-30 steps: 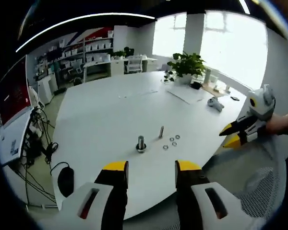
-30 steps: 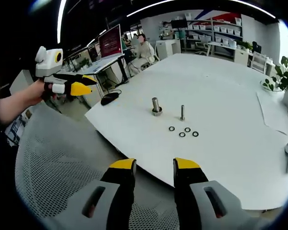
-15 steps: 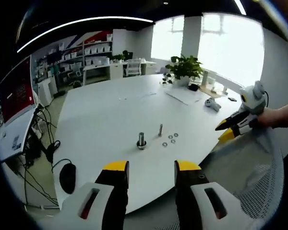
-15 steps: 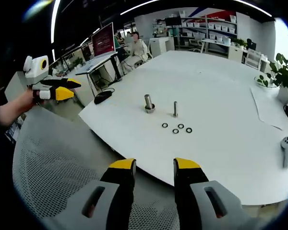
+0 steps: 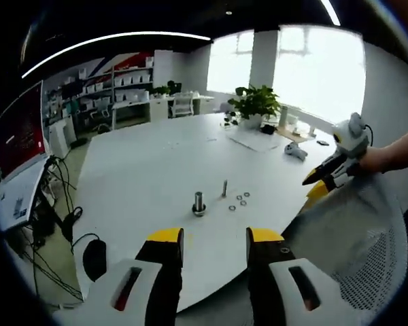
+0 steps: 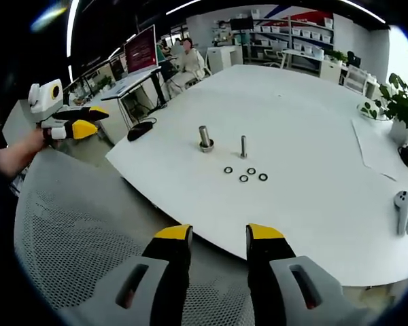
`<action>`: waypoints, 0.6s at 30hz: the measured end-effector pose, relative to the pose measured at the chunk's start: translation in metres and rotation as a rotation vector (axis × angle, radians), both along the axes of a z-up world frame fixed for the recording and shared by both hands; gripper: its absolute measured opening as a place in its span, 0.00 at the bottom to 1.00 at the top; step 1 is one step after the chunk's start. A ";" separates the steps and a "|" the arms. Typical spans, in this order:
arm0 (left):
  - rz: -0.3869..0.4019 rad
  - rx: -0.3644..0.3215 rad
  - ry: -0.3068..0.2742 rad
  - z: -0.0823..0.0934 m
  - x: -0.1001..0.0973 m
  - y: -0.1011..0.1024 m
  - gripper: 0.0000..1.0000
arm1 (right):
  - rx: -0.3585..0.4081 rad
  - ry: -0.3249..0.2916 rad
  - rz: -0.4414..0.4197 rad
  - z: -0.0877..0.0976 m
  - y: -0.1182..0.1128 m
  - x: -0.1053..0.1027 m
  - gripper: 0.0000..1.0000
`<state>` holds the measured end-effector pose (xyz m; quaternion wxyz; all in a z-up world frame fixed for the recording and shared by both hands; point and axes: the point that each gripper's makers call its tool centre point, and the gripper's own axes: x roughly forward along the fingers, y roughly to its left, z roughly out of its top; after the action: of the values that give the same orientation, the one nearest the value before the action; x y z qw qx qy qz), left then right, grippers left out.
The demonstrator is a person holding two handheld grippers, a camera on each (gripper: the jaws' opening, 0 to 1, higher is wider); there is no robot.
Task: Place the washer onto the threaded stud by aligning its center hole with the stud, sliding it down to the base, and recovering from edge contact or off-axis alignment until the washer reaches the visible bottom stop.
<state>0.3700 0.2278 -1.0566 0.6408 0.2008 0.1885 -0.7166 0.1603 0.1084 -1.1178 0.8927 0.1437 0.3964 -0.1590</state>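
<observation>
A thin threaded stud stands upright on the white table, with a thicker bolt on a round base just left of it. Several small dark washers lie flat close to the stud. In the right gripper view the stud, the thicker bolt and the washers sit mid-table. My left gripper is open and holds nothing, well short of the table edge; it shows again as the left gripper. My right gripper is open too, off the table, also seen as the right gripper.
A grey mesh chair back lies between both grippers and the table; it appears again as the chair. A white controller and a potted plant are at the far right. A person sits at a desk behind.
Both views have drawn back slightly, so the table parts look smaller. The stud, bolt and washers have not moved. Both grippers stay open.
</observation>
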 end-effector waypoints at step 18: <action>-0.027 -0.015 0.085 0.009 -0.013 0.002 0.37 | -0.009 0.091 -0.010 -0.011 -0.006 -0.011 0.34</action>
<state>0.3574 0.2297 -1.0475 0.6239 0.1676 0.2074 -0.7346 0.1498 0.1024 -1.1283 0.8735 0.1346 0.4352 -0.1718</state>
